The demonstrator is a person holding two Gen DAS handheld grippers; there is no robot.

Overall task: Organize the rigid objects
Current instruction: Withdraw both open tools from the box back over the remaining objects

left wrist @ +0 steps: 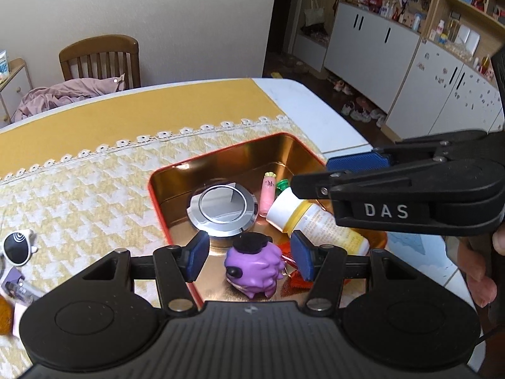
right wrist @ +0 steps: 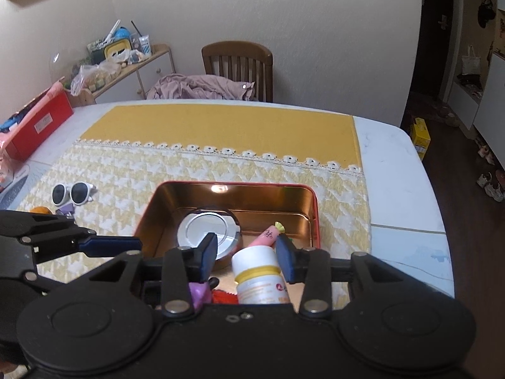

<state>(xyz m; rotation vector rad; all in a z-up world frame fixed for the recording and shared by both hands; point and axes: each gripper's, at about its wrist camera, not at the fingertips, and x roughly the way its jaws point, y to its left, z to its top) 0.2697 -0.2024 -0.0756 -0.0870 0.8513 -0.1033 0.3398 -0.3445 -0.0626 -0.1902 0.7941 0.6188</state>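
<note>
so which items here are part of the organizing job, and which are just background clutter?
Part of the job:
- red tin
- chrome round lid
- white bottle
- pink tube
- purple toy
- white sunglasses, outside the tin on the cloth

Just lying about:
- wooden chair
- pink fabric
- red box
- shoes on floor

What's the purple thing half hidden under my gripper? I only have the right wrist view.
Observer: A purple plastic toy creature with a black cap, sitting in the red-rimmed gold metal tin.
Operator: Is the left gripper holding it?
Observer: No. The left gripper has a pad on either side of it, with gaps showing.
Operator: Is the bottle upright?
Observer: No. The white yellow-banded bottle lies on its side, cap towards the round chrome disc.
</note>
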